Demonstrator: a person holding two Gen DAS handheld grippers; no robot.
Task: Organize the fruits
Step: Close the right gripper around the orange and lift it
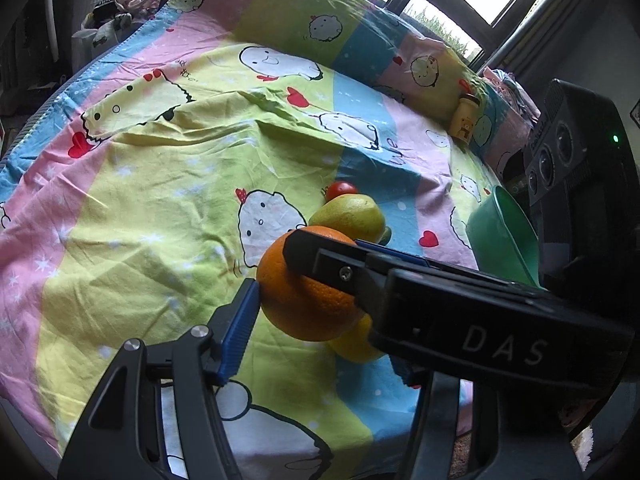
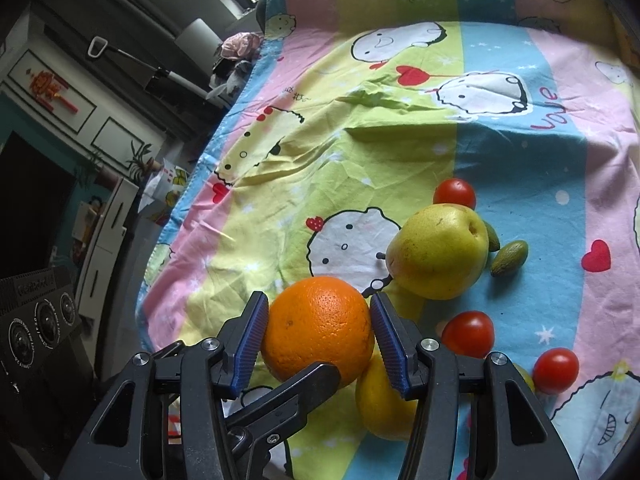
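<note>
An orange (image 2: 316, 332) hangs just above the bedsheet, between the blue pads of my right gripper (image 2: 319, 300), which press on its two sides. My left gripper (image 1: 316, 296) is on the same orange (image 1: 304, 304). Its left pad (image 1: 240, 328) touches the fruit's side. Its other finger (image 2: 304, 384) lies against the orange's underside and is hidden in the left wrist view behind the right gripper's finger (image 1: 320, 256). A yellow fruit (image 2: 384, 404) lies under the orange. Beyond it are a pear (image 2: 438, 250) and cherry tomatoes (image 2: 468, 334).
A green bowl (image 1: 500, 236) stands tilted at the right of the bed, beside the right gripper's body. A small jar (image 1: 464, 120) leans against the pillow (image 1: 360, 24). A small green fruit (image 2: 510, 258) lies by the pear. The bed's edge (image 2: 160, 264) drops off at the left.
</note>
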